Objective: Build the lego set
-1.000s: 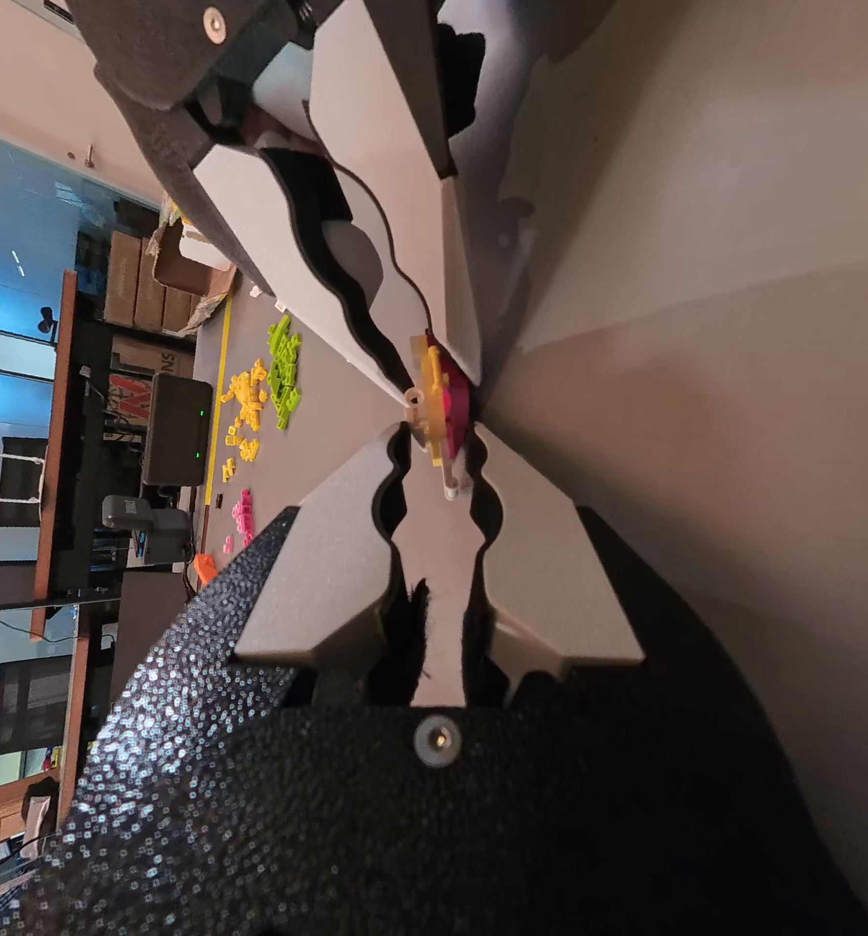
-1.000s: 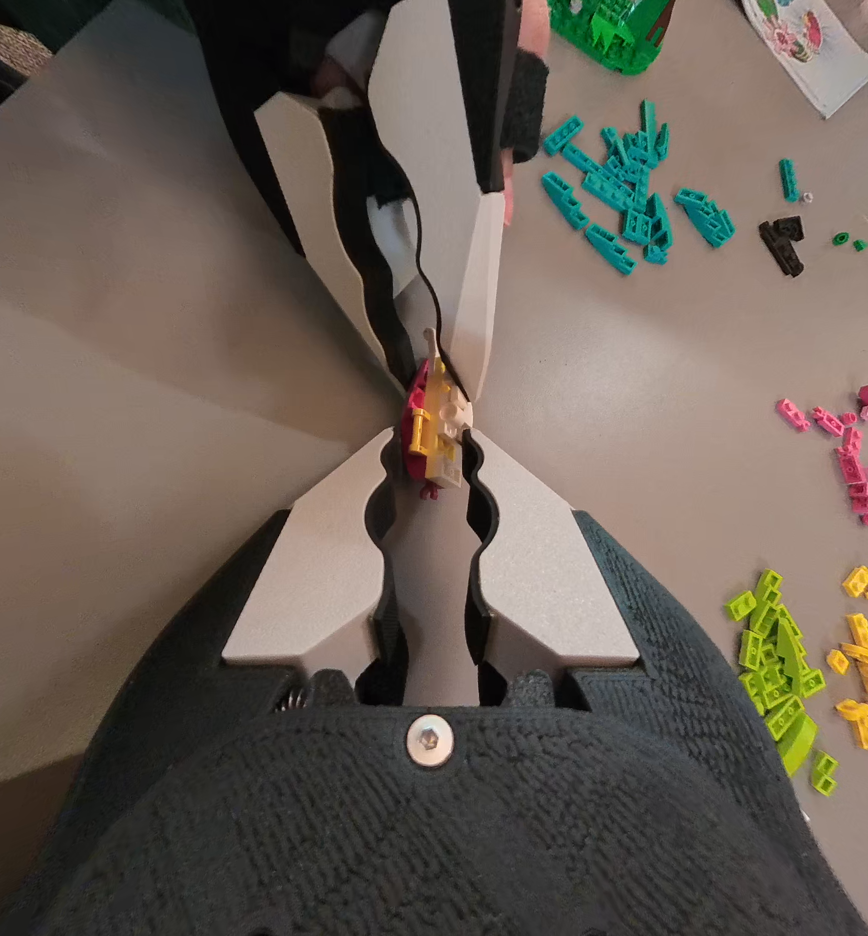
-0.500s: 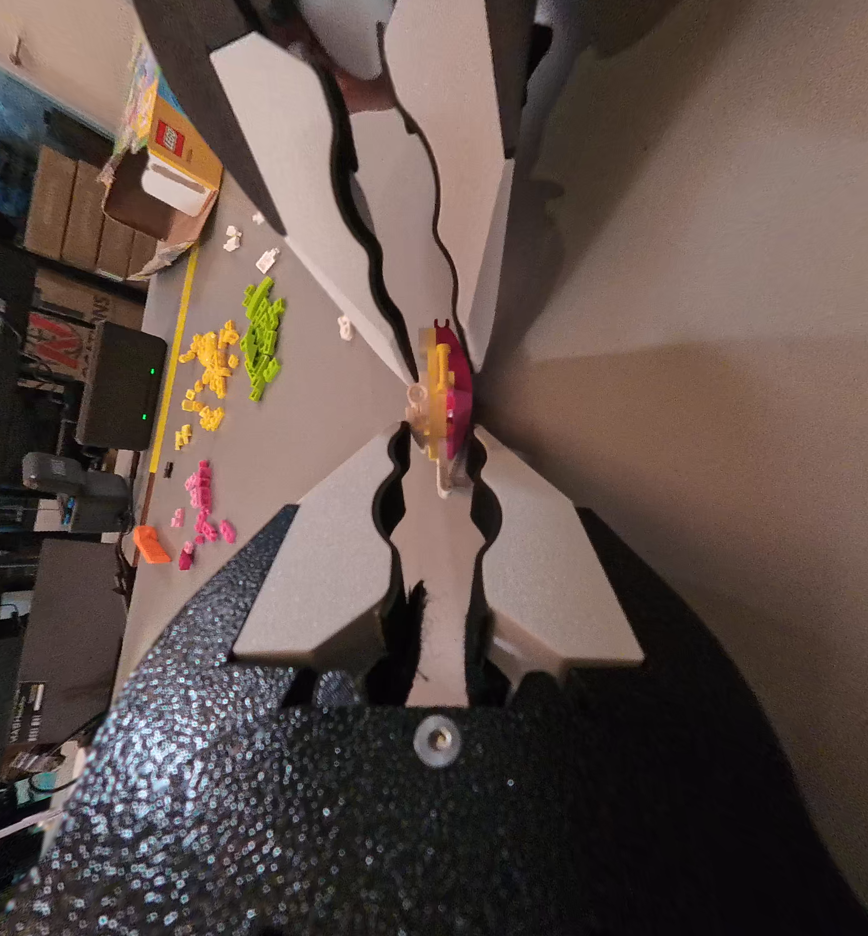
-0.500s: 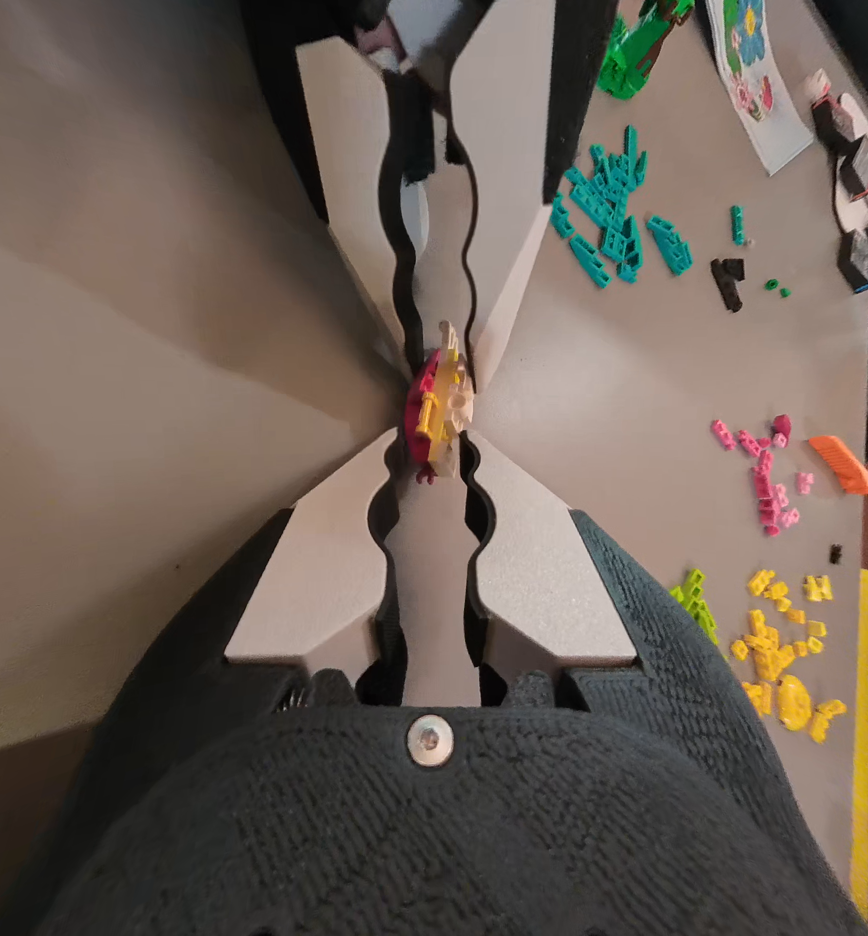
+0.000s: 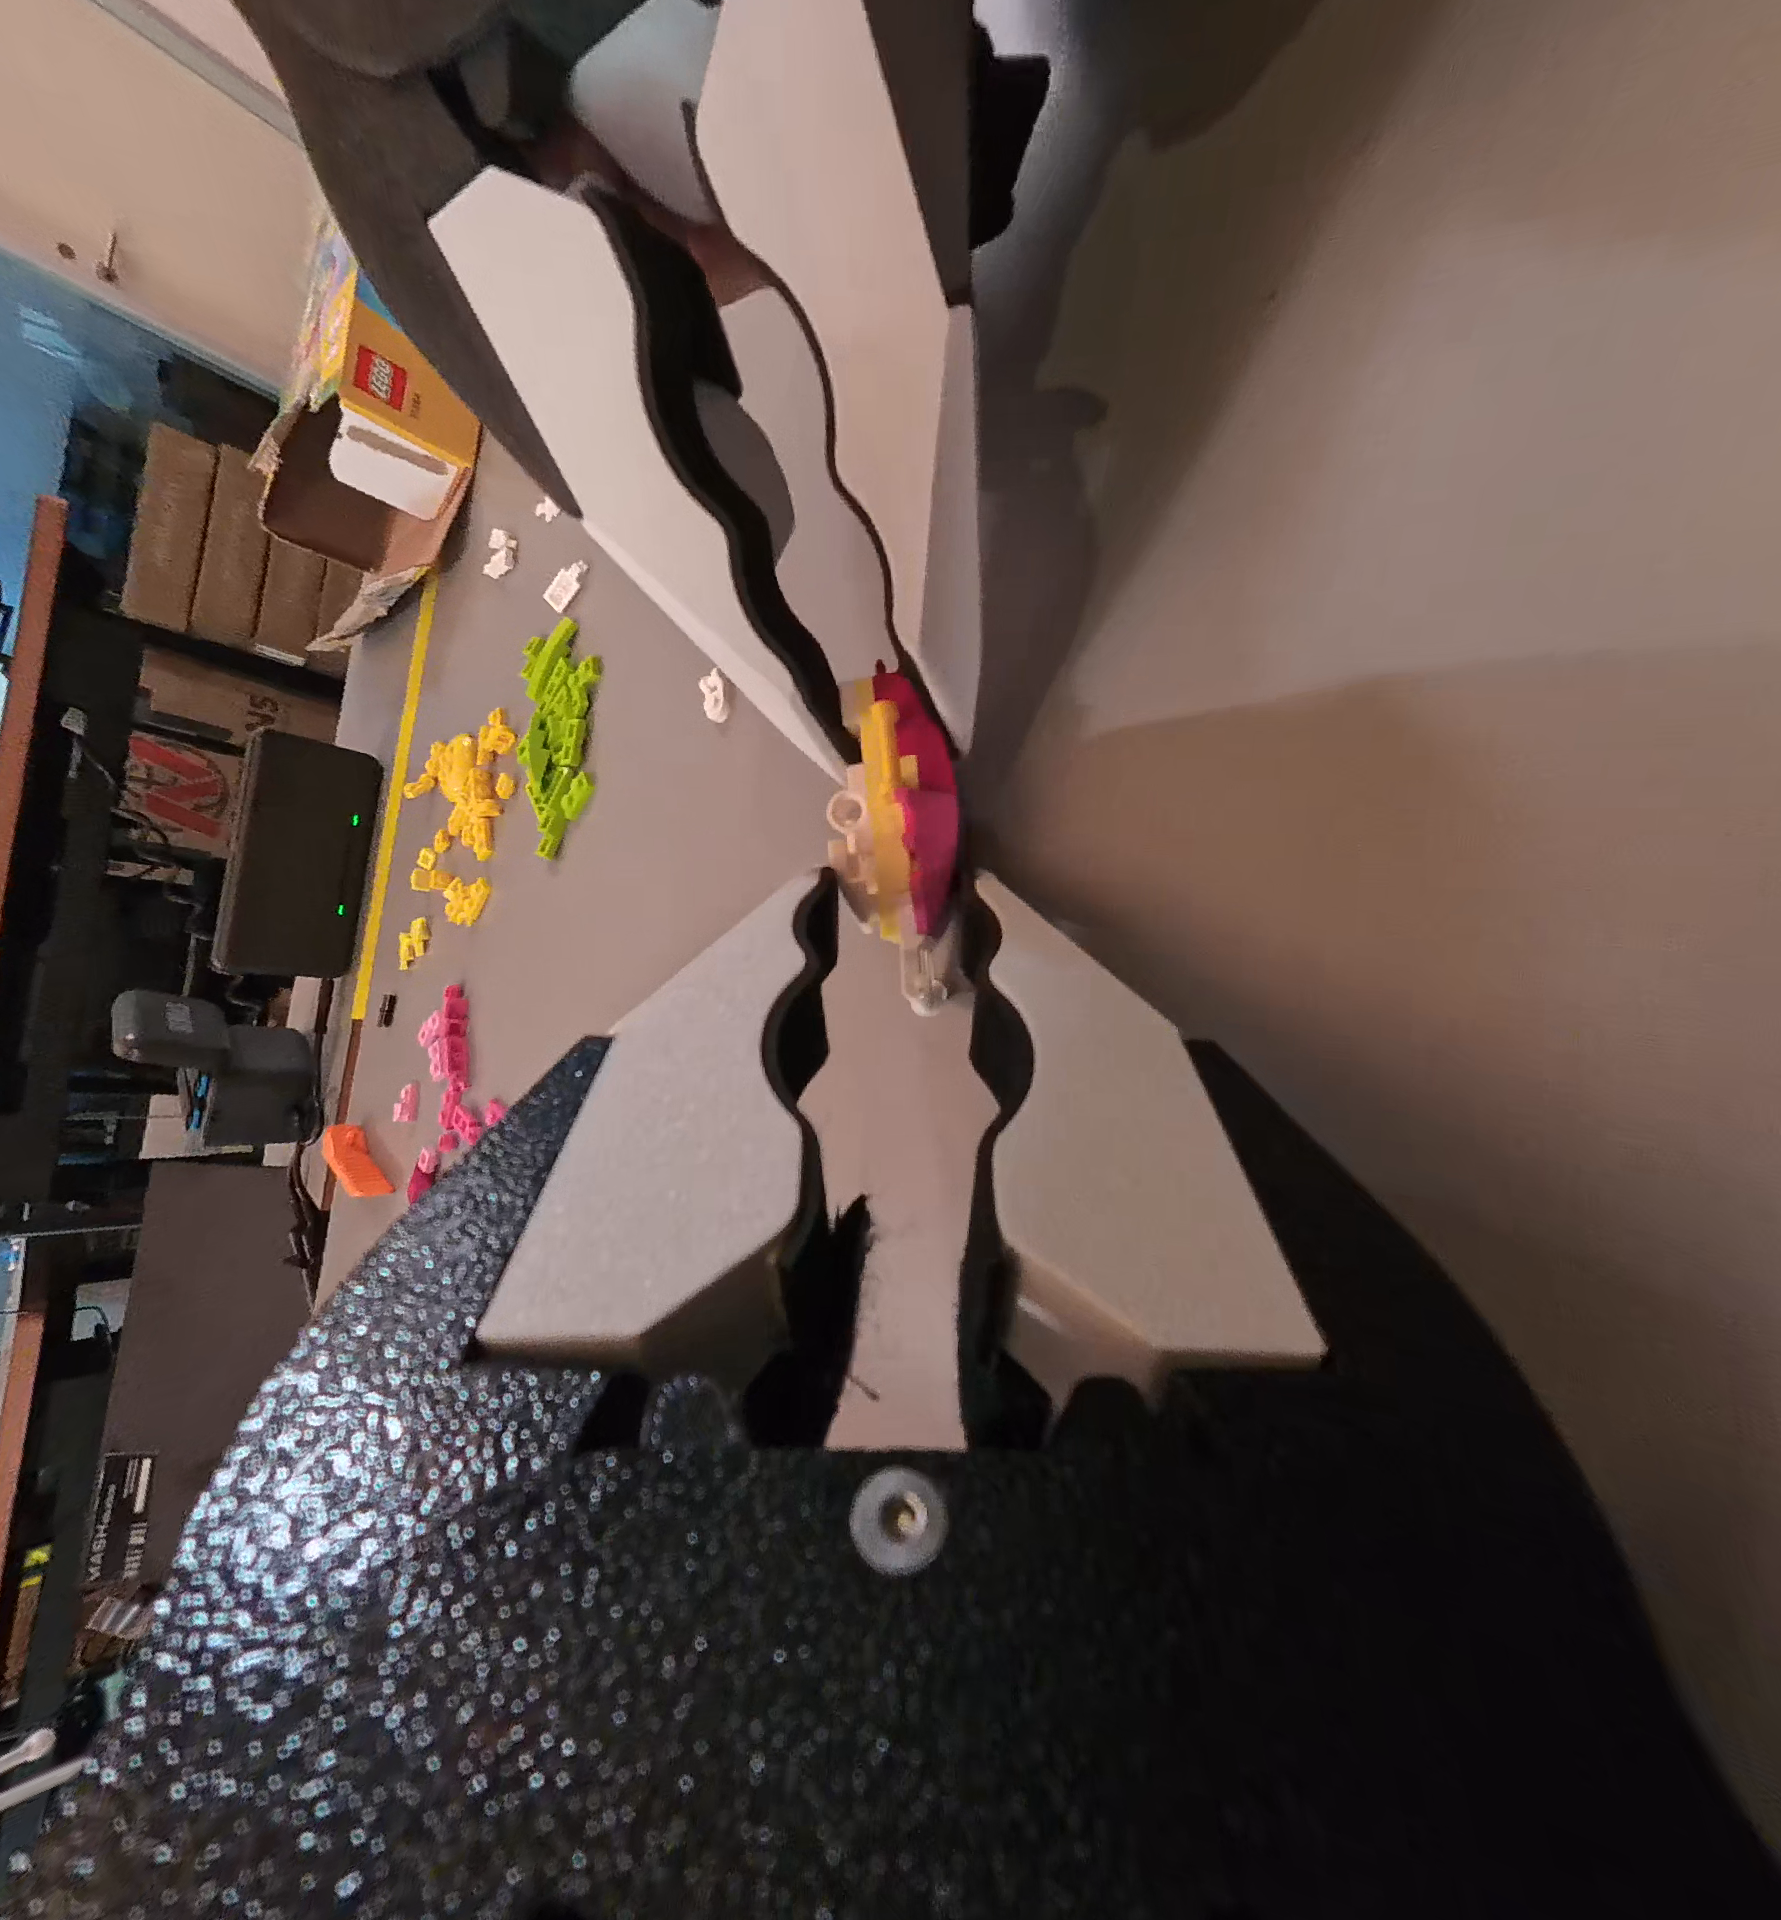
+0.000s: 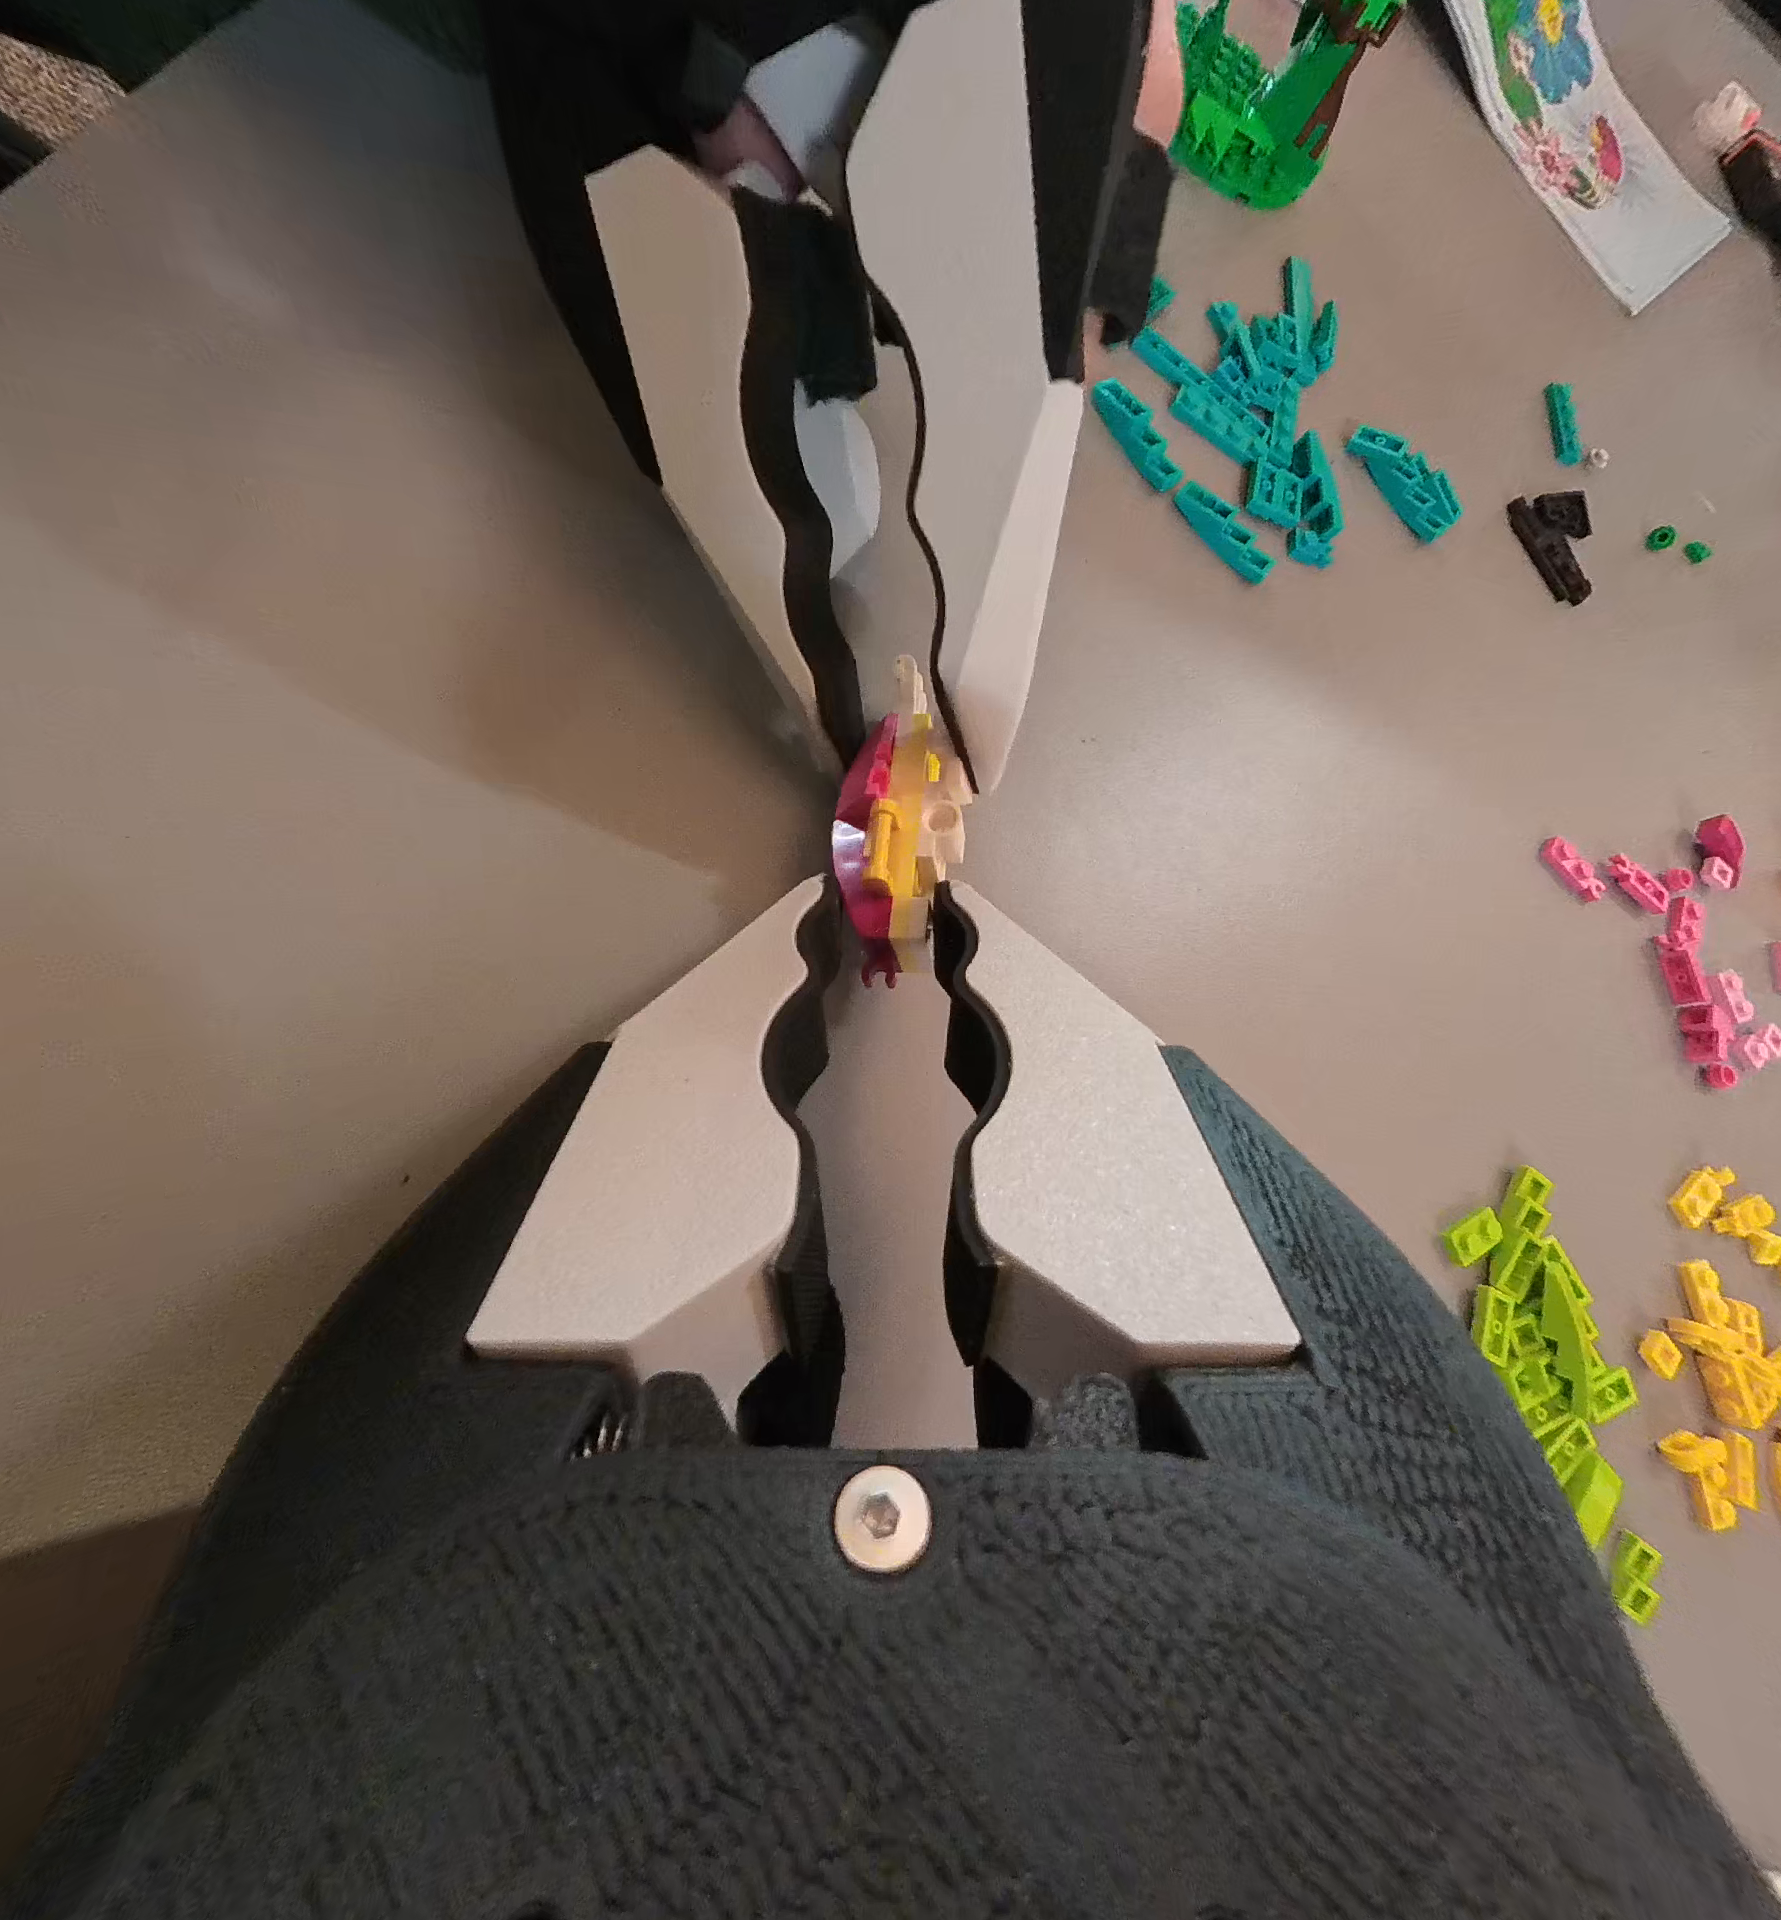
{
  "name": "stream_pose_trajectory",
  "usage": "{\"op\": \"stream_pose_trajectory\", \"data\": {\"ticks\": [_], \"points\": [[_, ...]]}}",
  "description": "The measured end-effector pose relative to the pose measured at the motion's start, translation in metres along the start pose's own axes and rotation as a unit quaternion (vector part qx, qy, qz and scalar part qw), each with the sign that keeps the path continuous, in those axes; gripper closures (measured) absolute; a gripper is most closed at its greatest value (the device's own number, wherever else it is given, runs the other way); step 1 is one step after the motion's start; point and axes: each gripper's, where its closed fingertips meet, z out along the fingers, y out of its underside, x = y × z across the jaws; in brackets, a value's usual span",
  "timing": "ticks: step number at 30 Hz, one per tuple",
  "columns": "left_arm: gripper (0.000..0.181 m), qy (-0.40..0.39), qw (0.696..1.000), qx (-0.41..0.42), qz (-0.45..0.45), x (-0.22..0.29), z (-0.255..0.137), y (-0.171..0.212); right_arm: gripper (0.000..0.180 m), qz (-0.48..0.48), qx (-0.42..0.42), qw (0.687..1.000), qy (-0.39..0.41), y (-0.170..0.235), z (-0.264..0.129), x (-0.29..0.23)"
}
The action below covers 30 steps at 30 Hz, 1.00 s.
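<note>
A small flat Lego assembly of magenta, yellow and white pieces (image 5: 901,805) is held edge-on above the grey table, between both grippers. My left gripper (image 5: 896,894) is shut on its near end. My right gripper (image 6: 891,904) is shut on the opposite end of the same assembly (image 6: 896,831). Each view shows the other gripper coming in from the top, tip to tip with its own. A clear peg sticks out of the assembly between the left gripper's fingers.
Loose brick piles lie on the table: teal (image 6: 1270,436), pink (image 6: 1696,956), lime (image 6: 1540,1340), yellow (image 6: 1748,1371). A green built piece (image 6: 1260,114) and a booklet (image 6: 1582,145) sit at the far side. An open cardboard box (image 5: 377,457) and an orange tool (image 5: 354,1162) are near the table edge. My left and right fingertips are right by each other.
Both grippers have kept their hold on the assembly and swung together, first one way and then back. The background has shifted with them; the grip looks the same.
</note>
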Motion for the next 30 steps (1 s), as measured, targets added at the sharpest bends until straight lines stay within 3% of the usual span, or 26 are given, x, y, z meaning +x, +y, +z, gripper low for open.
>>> {"op": "stream_pose_trajectory", "data": {"ticks": [30], "points": [[0.161,-0.047,0.999,-0.004,0.002,-0.0023,-0.0006,0.0014,0.163,0.019,0.011,1.0,-0.002,0.0008,0.0006,0.002]]}}
